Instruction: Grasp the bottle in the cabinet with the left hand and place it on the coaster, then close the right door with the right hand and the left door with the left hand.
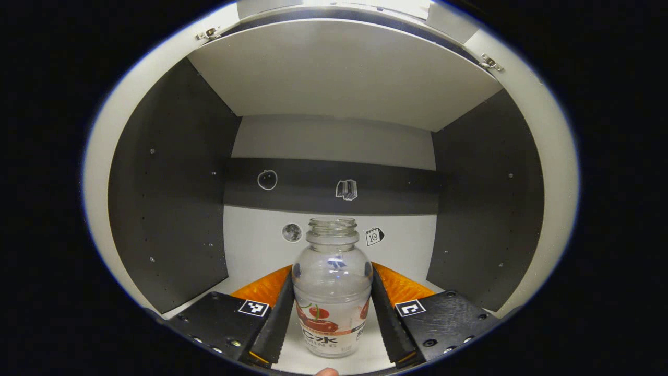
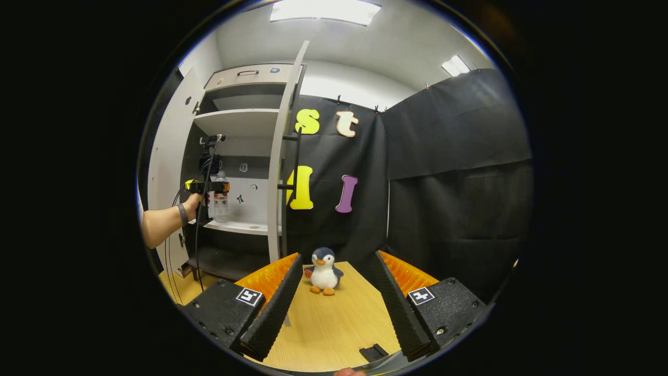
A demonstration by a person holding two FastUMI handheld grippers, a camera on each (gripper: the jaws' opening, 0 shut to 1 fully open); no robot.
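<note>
The left tool (image 1: 332, 292) reaches into the cabinet (image 1: 167, 188), its two fingers (image 1: 276, 318) flanking the bottle (image 1: 332, 292) and lying against its sides, so it grips the clear, capless bottle around the body. The bottle stands upright on the pale shelf (image 1: 250, 250), directly between the fingers, with its printed label low near the fingertips' base. Beyond it, small stickers (image 1: 267, 179) dot the cabinet's back wall.

The right tool (image 2: 334, 282) hangs over the wooden worktop (image 2: 334, 324) with its fingers spread wide and nothing between them. Just ahead of it, a plush penguin (image 2: 324, 271) sits on the worktop. Near its base on the right lies a small dark object (image 2: 373, 352). Far ahead to the left, a hand (image 2: 194, 204) holds the left tool at the bottle inside the cabinet, whose right door (image 2: 284, 151) stands open edge-on and left door (image 2: 166, 167) swings outward.
</note>
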